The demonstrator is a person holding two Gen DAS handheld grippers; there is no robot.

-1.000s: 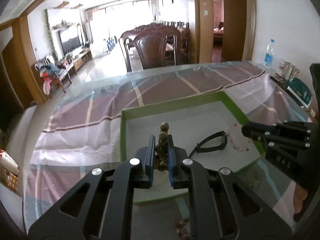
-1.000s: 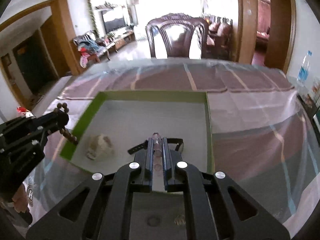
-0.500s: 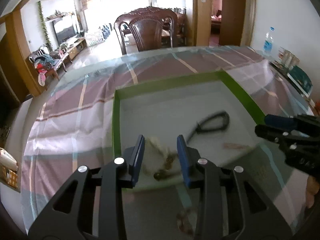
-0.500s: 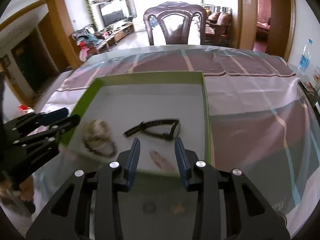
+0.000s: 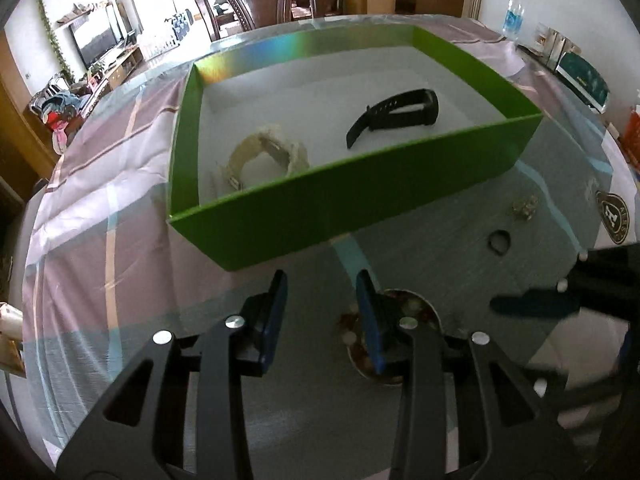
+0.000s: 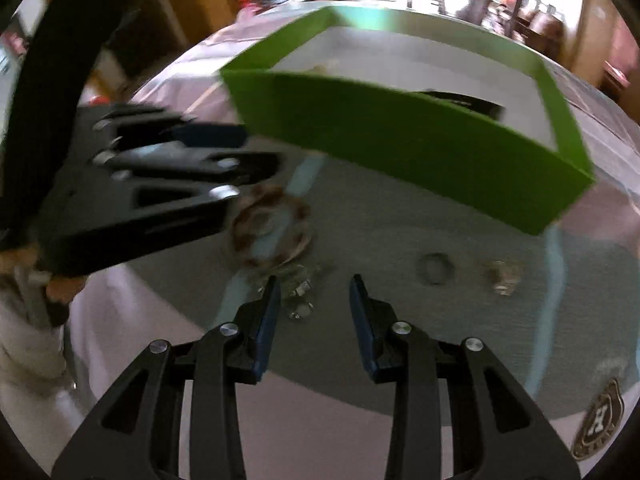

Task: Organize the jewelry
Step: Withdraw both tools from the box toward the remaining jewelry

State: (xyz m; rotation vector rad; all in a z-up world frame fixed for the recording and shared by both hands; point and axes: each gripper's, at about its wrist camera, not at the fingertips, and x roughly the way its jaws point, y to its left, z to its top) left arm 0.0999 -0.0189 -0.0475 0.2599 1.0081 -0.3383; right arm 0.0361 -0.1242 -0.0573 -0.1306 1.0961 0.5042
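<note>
A green box [image 5: 360,192] [image 6: 400,136] holds a cream bracelet [image 5: 264,156] and a black band [image 5: 396,114]. On the grey mat in front of it lie a brown bead bracelet [image 5: 416,308] [image 6: 268,228], a dark ring [image 5: 499,241] [image 6: 436,268], a small gold piece [image 5: 525,208] [image 6: 502,276] and a clear crystal piece [image 6: 300,292]. My left gripper [image 5: 322,308] is open and empty, low over the mat with its right finger over the bead bracelet. My right gripper [image 6: 312,312] is open and empty, just above the crystal piece.
A glass-topped table with a plaid cloth [image 5: 100,208] carries everything. A water bottle [image 5: 514,10] and packages [image 5: 580,76] stand at the far right. Dining chairs [image 5: 256,0] stand behind the table. A round logo [image 5: 614,216] marks the mat's right corner.
Both grippers opened, dropped their pieces into the box, then pulled back and down to the mat in front of the box. The right view is blurred from motion.
</note>
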